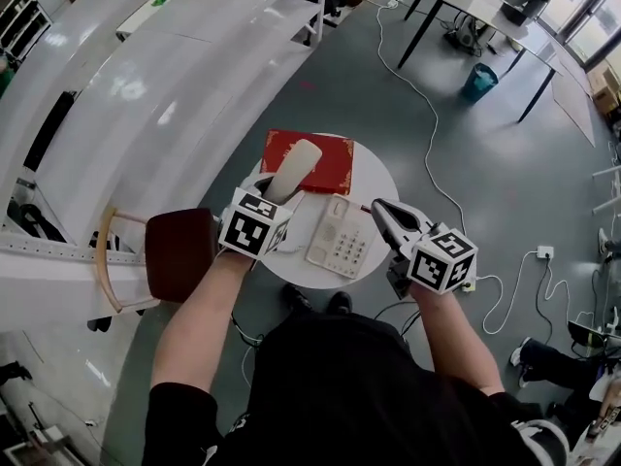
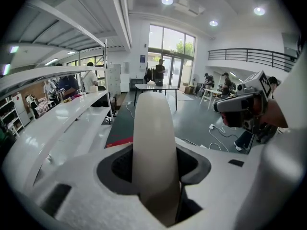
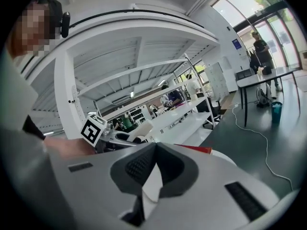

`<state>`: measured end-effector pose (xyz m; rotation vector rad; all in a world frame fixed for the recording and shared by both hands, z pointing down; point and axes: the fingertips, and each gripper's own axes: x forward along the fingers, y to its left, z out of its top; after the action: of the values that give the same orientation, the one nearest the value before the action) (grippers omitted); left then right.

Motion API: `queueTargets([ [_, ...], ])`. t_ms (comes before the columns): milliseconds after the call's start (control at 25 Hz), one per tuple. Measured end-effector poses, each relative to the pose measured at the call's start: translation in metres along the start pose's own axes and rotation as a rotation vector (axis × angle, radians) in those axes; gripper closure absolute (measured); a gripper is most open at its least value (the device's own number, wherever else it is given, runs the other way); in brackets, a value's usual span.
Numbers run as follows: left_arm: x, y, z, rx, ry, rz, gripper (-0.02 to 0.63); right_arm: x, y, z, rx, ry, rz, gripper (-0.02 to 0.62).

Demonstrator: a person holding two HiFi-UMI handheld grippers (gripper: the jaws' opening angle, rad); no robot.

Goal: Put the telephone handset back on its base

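Handset [image 1: 293, 169], cream-coloured and long, is clamped at its lower end between the jaws of the left gripper [image 1: 273, 195]. In the left gripper view it rises straight out of the dark pads, which press on both of its sides. From the head view it tilts up and away from the person, its free end over a flat red object [image 1: 333, 163] at the far side of the round white table [image 1: 384, 177]. The telephone base [image 1: 340, 237] lies on that table just to the right of the left gripper, keypad up, apart from the handset. The right gripper [image 1: 378, 207] is at the table's right edge beside the base; its jaws are closed tip to tip with nothing between them. A brown-seated chair [image 1: 179, 253] stands left of the table.
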<state>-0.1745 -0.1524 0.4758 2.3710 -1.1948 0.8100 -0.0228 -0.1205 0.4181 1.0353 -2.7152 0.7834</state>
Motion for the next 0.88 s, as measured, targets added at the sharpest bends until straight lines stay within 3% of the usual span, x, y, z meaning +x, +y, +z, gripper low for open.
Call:
queueTargets([
  [360, 0.004, -0.063, -0.021, -0.068, -0.016, 0.056, 0.405, -0.031, -0.013, -0.027, -0.019, 0.033, 0.063, 0.589],
  [880, 0.039, -0.098, -0.078, -0.19, -0.024, 0.066, 0.405, -0.043, -0.043, -0.055, 0.016, 0.051, -0.004, 0.589],
])
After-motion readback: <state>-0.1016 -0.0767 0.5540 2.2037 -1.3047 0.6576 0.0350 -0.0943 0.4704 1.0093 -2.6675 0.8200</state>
